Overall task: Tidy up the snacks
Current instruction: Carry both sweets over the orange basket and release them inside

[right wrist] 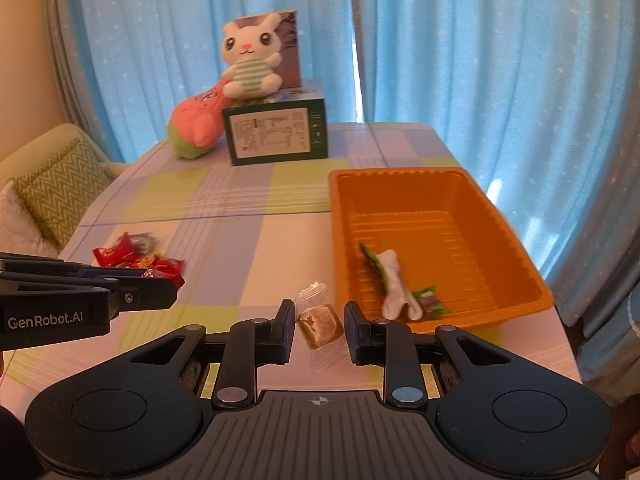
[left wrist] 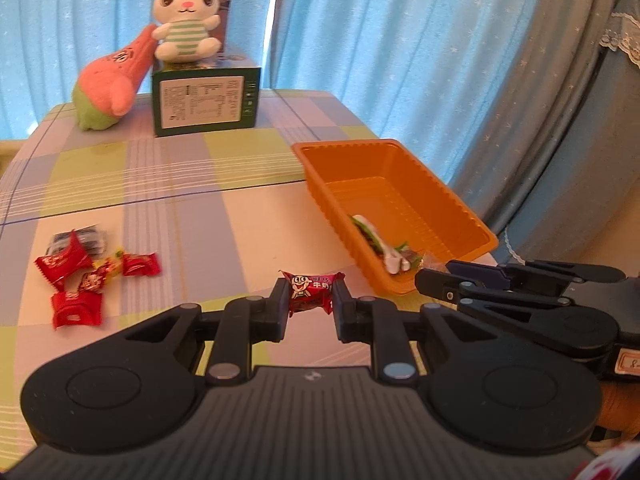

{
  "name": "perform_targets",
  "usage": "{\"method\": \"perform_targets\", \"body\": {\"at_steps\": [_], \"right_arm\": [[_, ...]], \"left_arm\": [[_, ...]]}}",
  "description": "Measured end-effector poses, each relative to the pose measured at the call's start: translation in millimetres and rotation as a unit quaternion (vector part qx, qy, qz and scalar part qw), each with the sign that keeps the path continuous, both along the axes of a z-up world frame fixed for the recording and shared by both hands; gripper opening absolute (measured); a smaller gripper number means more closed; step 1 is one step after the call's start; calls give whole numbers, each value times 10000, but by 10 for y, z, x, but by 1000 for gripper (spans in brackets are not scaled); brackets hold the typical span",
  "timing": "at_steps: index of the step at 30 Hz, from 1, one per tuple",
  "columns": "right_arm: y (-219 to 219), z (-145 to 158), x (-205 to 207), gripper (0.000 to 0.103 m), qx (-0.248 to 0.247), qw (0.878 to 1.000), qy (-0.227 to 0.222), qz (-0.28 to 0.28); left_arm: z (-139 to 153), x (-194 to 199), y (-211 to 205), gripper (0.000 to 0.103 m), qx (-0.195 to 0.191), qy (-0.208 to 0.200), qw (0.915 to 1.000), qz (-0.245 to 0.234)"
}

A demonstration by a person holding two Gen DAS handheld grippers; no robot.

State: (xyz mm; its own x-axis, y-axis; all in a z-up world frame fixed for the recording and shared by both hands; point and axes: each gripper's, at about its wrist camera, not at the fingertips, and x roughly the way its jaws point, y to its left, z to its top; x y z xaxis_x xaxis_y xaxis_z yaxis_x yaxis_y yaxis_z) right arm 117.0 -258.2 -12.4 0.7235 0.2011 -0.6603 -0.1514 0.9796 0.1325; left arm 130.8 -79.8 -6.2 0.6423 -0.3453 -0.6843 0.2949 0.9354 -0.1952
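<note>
Mid-carry, by the look of it: two snacks picked up, neither yet delivered.

Left gripper (left wrist: 311, 300) clamped on a red milk candy (left wrist: 311, 291), wrapper ends flaring past both fingertips, held clear above the checked tablecloth (left wrist: 200, 200). Right gripper (right wrist: 319, 326) closed on a clear-wrapped brown candy (right wrist: 320, 326), cellophane twisted above and trailing below the pads; contact on the right pad hard to confirm, though the sweet hangs off the cloth between the two.

Orange plastic tray (right wrist: 532, 280) ahead and to the right of the right gripper, near; ahead and well to the right of the left gripper, whose view shows the right gripper's fingers (left wrist: 448, 286) just at the tray's near corner. Already inside, near that corner: a white-and-green wrapped sweet (right wrist: 394, 288) plus a smaller wrapper beside it.

Ahead-left of the left gripper, a loose pile of red candy wrappers (left wrist: 76, 276) awaiting sorting.

Next, judging from this: carry each candy over the tray rim, right first since closer, lower past the ribbed wall, then release over bare floor. Left needs a longer swing rightward without crossing the other gripper.
</note>
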Motion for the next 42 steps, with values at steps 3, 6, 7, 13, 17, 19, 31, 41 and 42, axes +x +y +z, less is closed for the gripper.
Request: {"method": "perform_targets", "body": {"at_steps": [3,6,7,13,17,19,31,41,42], "right_arm": [[-181,15,10,27,55,9998,-11,-181],[-367,34,31,27,107,9993,-31,-357],[-427,41,43,27,122,9991,-36,-412],[-768,66,161,27,205,9975,-54,-675],[-926,46,285,27,217,9968,-35,-772],[-1006,14,370,27,242,9964,-7,-819],[-1337,-179,747,27,443,9935,194,-1035],[-1374,-234,846,27,518,9929,224,-1050],[-1369,-236,854,27,523,9929,231,-1043]], "left_arm": [[12,28,-174,20,12,-16,9999,-127],[22,84,-327,20,26,-35,9997,-225],[23,106,-372,20,26,-39,9997,-248],[21,279,-629,20,11,-56,9994,-340],[-14,432,-783,20,-64,-36,9992,-387],[-45,511,-858,20,-99,-5,9991,-402],[-342,903,-1211,21,-147,216,9982,-545],[-438,960,-1081,34,-61,256,9990,-363],[-433,960,-1047,34,-45,251,9992,-309]]}}
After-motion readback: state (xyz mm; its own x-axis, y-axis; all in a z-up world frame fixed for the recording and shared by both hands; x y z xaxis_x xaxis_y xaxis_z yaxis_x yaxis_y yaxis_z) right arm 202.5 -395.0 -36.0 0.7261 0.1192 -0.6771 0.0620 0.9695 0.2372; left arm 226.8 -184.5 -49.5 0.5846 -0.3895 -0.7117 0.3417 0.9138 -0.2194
